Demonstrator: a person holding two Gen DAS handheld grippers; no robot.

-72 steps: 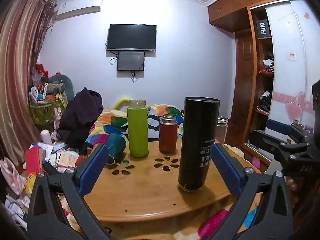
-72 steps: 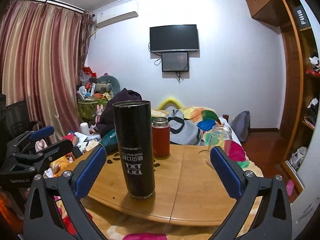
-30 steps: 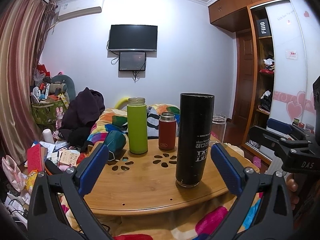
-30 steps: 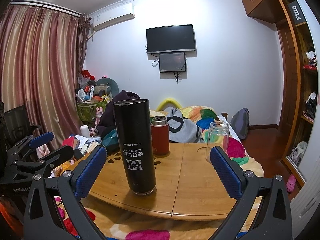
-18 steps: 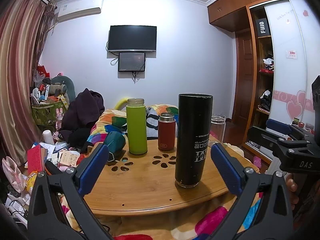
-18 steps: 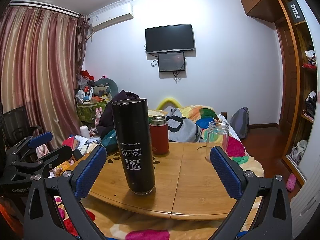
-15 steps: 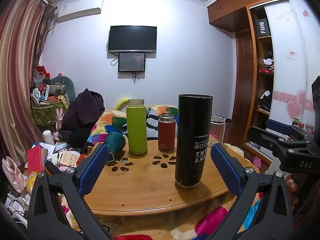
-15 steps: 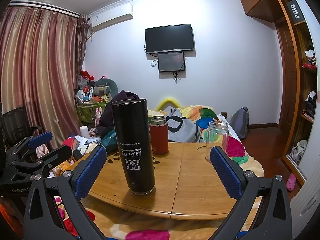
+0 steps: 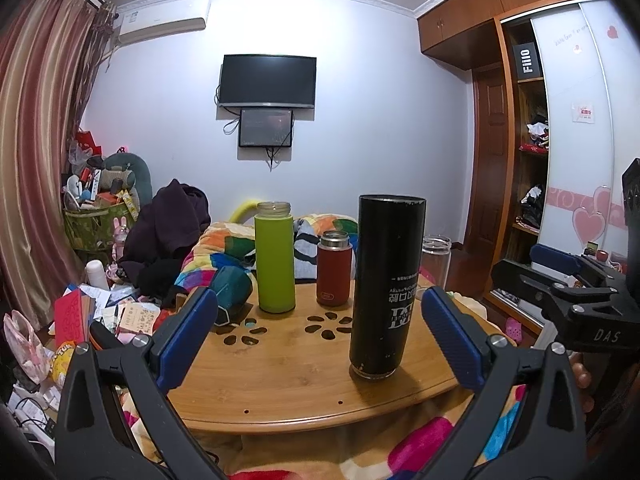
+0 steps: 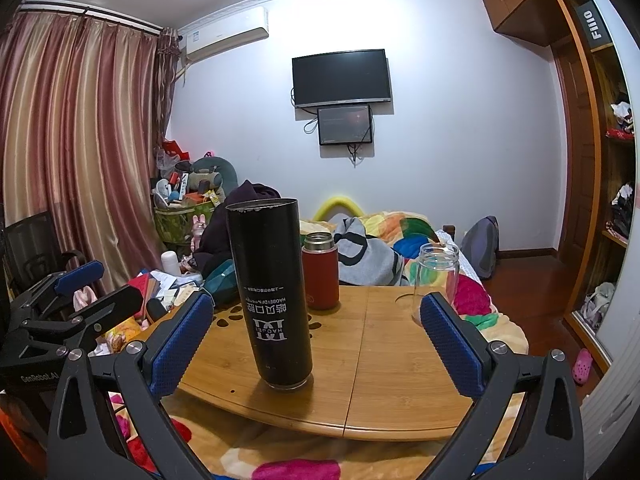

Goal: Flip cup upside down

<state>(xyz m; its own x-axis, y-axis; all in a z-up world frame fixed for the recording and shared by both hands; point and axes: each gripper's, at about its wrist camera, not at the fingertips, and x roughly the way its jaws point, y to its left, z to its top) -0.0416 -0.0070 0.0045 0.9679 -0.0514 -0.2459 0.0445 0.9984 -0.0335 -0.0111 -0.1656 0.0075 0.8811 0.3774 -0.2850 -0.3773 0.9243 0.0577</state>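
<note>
A tall black cup (image 9: 385,288) stands on the round wooden table (image 9: 280,376) with its white lettering upside down; it also shows in the right wrist view (image 10: 272,300). My left gripper (image 9: 320,336) is open and empty, held back from the table's near edge. My right gripper (image 10: 316,344) is open and empty, also short of the table, with the cup ahead between its fingers. The right gripper's body shows at the right of the left wrist view (image 9: 576,300).
A green bottle (image 9: 275,257), a red flask (image 9: 334,274) and a clear glass jar (image 10: 436,280) stand further back on the table. A bed with a colourful blanket (image 10: 400,244) lies behind. Clutter (image 9: 100,304) fills the floor at left. A wardrobe (image 9: 532,160) stands at right.
Both grippers have drawn back a little from the table since the earliest frames. The cup stands still and nothing was taken hold of.
</note>
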